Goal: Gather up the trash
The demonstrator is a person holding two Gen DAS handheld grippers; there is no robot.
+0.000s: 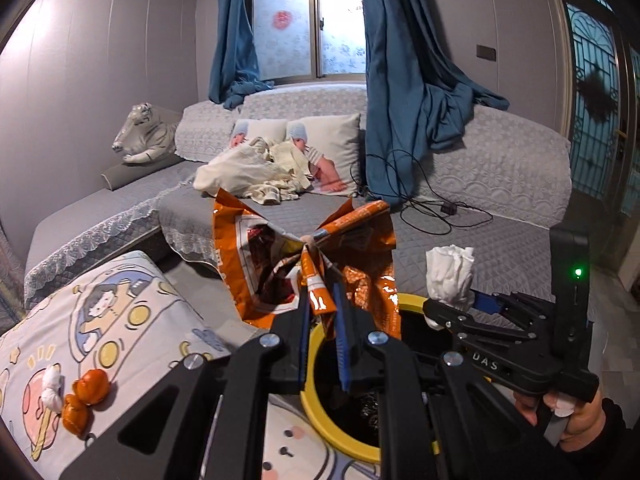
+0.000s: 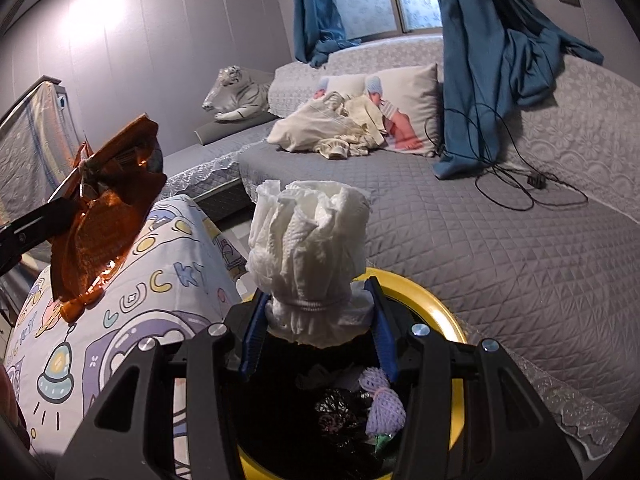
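Observation:
My left gripper [image 1: 322, 294] is shut on a crumpled orange snack bag [image 1: 280, 256], held above the yellow-rimmed trash bin [image 1: 320, 412]. The bag also shows in the right wrist view [image 2: 100, 216], at the left. My right gripper [image 2: 316, 300] is shut on a wad of white tissue paper [image 2: 308, 236], held over the bin's rim [image 2: 420, 292]. In the left wrist view the right gripper [image 1: 444, 308] with the tissue [image 1: 450, 274] sits at the right above the bin. Dark and purple trash [image 2: 380, 400] lies inside the bin.
A cartoon-print pillow [image 1: 100, 332] lies left of the bin with orange peel [image 1: 88, 396] and a small white wad [image 1: 52, 388] on it. A grey quilted sofa bed [image 2: 500, 240] holds clothes [image 1: 248, 168], a baby-print cushion, black cables [image 1: 420, 200] and a toy tiger [image 1: 144, 132].

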